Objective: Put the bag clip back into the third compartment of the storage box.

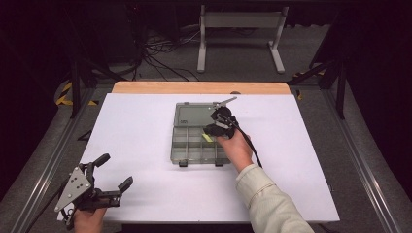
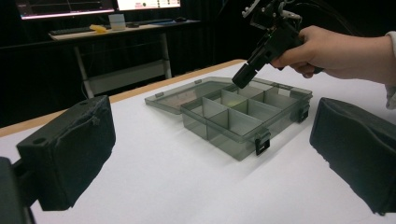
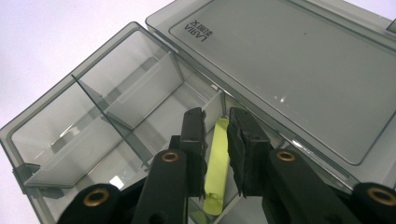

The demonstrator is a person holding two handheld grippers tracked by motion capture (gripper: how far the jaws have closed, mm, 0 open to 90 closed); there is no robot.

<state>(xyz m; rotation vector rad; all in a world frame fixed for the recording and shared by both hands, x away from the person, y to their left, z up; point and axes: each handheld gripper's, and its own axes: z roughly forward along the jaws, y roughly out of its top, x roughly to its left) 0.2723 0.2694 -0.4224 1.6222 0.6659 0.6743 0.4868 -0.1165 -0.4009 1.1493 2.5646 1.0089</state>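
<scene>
2 grippers: right point(image 3: 215, 154) nearly shut round yellow strip point(image 3: 216, 163) in organiser box point(image 1: 180, 143), left point(image 1: 115, 171) wide open, empty.

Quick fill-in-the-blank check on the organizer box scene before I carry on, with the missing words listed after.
1. The lid of the grey organizer box lies ____, flat on the table.
2. Between the jaws of the right gripper sits a strip coloured ____.
3. The left gripper sits near the table's front edge, its jaws ____ with nothing between them.
4. The two latches on the box's front wall are coloured ____.

Missing words: open; yellow-green; open; black
</scene>
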